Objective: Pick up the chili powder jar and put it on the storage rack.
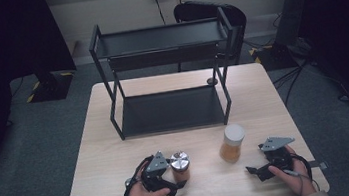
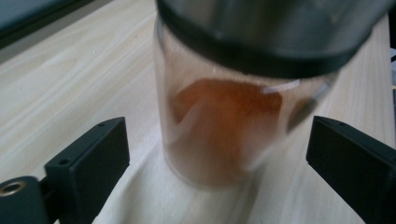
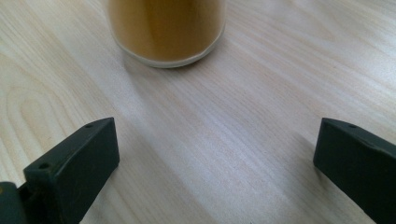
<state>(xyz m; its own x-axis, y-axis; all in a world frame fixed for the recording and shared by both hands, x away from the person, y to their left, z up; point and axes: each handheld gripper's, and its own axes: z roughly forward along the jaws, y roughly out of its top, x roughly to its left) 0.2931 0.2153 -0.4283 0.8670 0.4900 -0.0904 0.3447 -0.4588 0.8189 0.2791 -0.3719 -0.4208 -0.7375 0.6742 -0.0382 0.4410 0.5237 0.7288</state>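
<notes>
On the near half of the table [image 1: 118, 150], I have the left gripper [image 1: 174, 176] brought up to a small jar with a metal lid [image 1: 180, 166]; the left gripper view places this jar [image 2: 219, 126], holding something red-brown, between my two jaws. Gaps remain on both sides of the glass, so the jaws stand wide and grip nothing; I judge the grasp begun but not made. The jar stands upright on the wood, near the front edge and left of centre.

My right gripper [image 1: 252, 171] rests near the front right corner, its jaws likewise spread and empty. A second jar with a white lid [image 1: 232, 143], filled with orange-tan powder, stands just beyond it; the right gripper view shows its base [image 3: 166, 32] ahead of the jaws, not between them.

A black two-tier shelf rack [image 1: 167, 73] occupies the far half of the table, both tiers bare apart from a small dark thing by its right rear leg that I cannot identify. If the jars are bound for the rack, neither has been lifted yet: closing, lifting and placing all remain for both.
</notes>
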